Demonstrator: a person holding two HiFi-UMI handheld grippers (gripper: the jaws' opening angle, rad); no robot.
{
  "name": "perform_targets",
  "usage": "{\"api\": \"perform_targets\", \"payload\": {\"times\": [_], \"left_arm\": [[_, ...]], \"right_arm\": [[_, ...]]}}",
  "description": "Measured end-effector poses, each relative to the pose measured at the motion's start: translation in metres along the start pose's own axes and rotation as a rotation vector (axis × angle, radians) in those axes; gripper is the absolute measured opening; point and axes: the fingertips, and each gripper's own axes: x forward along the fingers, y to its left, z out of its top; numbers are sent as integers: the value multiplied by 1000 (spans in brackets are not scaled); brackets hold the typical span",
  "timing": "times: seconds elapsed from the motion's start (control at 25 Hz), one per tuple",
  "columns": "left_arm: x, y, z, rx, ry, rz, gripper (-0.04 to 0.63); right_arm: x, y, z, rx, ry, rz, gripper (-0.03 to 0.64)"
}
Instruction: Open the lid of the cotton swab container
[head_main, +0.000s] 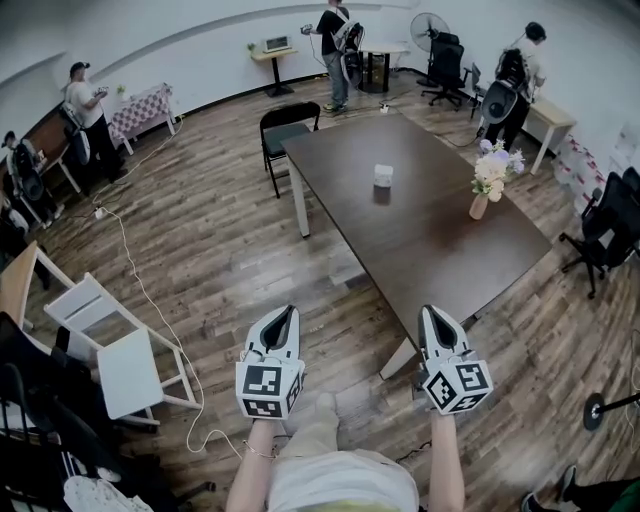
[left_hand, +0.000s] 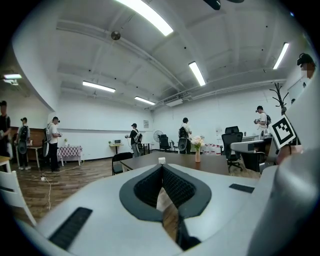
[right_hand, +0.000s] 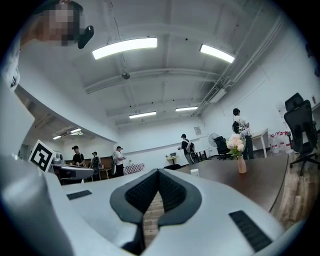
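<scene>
**Head view, looking down on a long dark counter (head_main: 430, 240) standing on a wood-plank floor (head_main: 200, 250).**

- The cotton swab container (head_main: 383, 176), a small white box, stands alone on the counter. It sits about mid-width and toward the counter's far end. Its lid is too small to make out.
- A vase of flowers (head_main: 489, 180) stands on the counter by its right edge, well apart from the container.
- A black chair (head_main: 288, 124) sits at the counter's far left corner.
- The right tongs (head_main: 428, 312) are held by the counter's near corner. The left tongs (head_main: 290, 312) are level with them, further out from that corner, over the floor.
- Both tongs point toward the counter's far end and are well apart from the container.
- In each gripper view the two jaws meet at the tips, fully closed, with nothing between them.
- Several people (head_main: 335, 50) stand beyond the counter's far end and off to its left, along the walls.
</scene>
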Motion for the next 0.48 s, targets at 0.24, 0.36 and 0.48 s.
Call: {"api": "perform_targets", "payload": {"times": [0.24,0.36,0.48], "left_arm": [[63,26,8,4,10,-49,23],[94,42,9,1,10,-72,23],[125,56,11,-2,13,-99,23]], "right_arm": [[58,-17,1,7,5,-40,21],[87,-23,-1,8,6,-62,21],[115,-30,-5,13,11,-87,21]]}}
